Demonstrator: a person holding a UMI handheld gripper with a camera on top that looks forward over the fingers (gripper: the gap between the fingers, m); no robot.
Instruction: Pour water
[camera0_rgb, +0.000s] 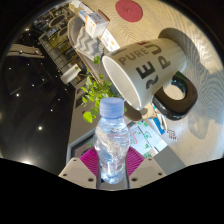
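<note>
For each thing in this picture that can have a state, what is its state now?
Gripper: shut on the water bottle, pink pads at both its sides.
Water bottle: held between the fingers, blue cap on, not yet opened.
Mug: appears tilted in this view, handle toward the bottle; whether it holds water cannot be told.
Plant: stands beyond the bottle, leaves green.

A dark, glossy surface (35, 110) flecked with small reflected points of light fills one side of the tilted scene, while a leafy green plant (98, 95) stands near its edge and pale shelving or furniture (85, 35) crowded with indistinct items stretches away behind it.
</note>
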